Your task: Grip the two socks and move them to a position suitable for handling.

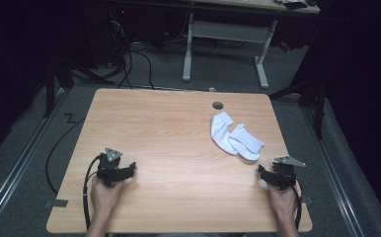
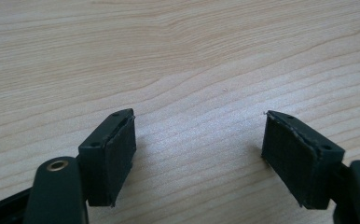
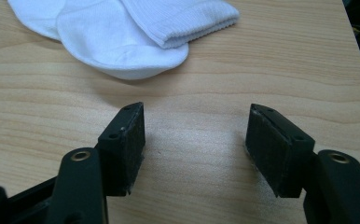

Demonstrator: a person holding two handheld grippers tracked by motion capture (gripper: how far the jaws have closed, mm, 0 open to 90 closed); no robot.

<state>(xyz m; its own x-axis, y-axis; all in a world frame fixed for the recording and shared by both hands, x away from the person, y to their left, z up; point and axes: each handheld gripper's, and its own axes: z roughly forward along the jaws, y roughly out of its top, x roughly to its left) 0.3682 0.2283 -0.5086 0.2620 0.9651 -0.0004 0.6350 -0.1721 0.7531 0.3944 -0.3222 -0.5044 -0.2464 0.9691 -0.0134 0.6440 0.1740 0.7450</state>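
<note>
Two white socks (image 1: 234, 136) lie overlapped on the right half of the wooden table (image 1: 169, 133). In the right gripper view the white socks (image 3: 122, 32) rest just beyond the jaws. My right gripper (image 1: 263, 173) sits near the table's front right, a short way in front of the socks, open with bare wood between its pads; the same right gripper (image 3: 194, 140) stands wide. My left gripper (image 1: 131, 169) rests at the front left, far from the socks. From its own camera the left gripper (image 2: 199, 149) is open over bare wood.
A round cable hole (image 1: 218, 105) sits near the table's far edge, just behind the socks. Beyond the table stands a white desk frame (image 1: 225, 44) on a grey floor with loose cables (image 1: 129, 64). The table's right edge (image 1: 282, 138) runs close to the socks.
</note>
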